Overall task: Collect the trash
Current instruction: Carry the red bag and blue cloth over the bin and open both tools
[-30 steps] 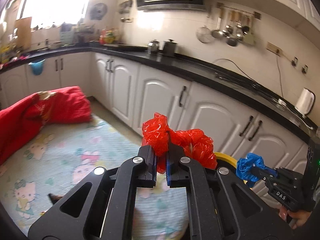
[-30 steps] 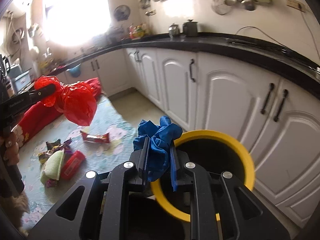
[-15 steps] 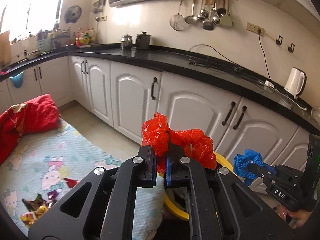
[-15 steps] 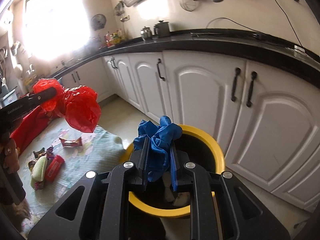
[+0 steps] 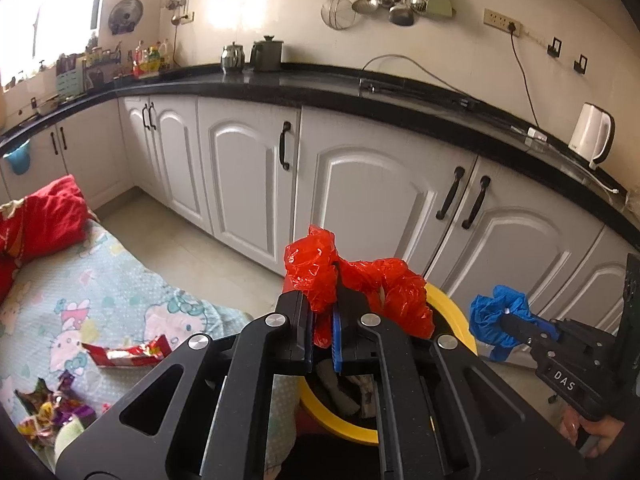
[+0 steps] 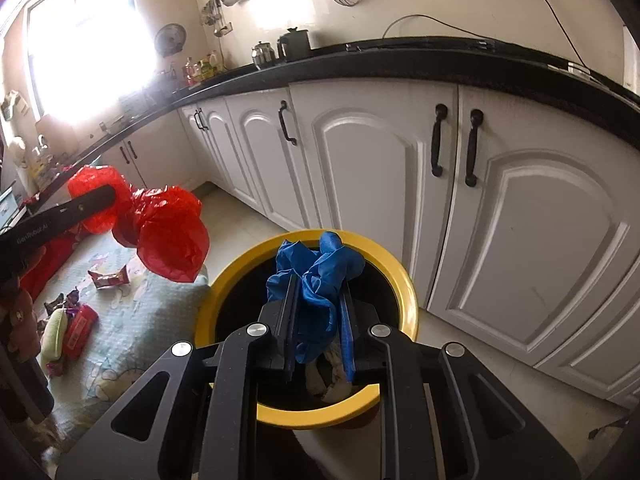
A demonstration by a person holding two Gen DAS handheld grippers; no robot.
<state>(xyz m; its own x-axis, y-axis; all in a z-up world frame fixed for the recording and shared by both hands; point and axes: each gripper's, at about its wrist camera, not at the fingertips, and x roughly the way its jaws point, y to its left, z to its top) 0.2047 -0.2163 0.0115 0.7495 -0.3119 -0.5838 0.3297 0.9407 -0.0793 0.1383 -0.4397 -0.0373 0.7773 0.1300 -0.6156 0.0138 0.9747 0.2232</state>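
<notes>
Both loads have been swung over from the bed: the yellow bin (image 6: 316,320) is now centred in frame. The blue glove (image 6: 320,280) is clamped in the right gripper (image 6: 318,344) above the opening, the red bag (image 5: 352,288) pinched by the left gripper (image 5: 322,336); release is judged next.

The bin (image 5: 452,304) shows only as arcs of yellow rim in the left view — the left gripper (image 5: 322,332) and the red bag (image 5: 384,284) cover the rest. In the right view the blue glove (image 6: 320,280) hides much of its inside; the pale scraps (image 6: 328,372) there can't be identified. Wrappers (image 5: 48,416) on the bed are too small to read.
</notes>
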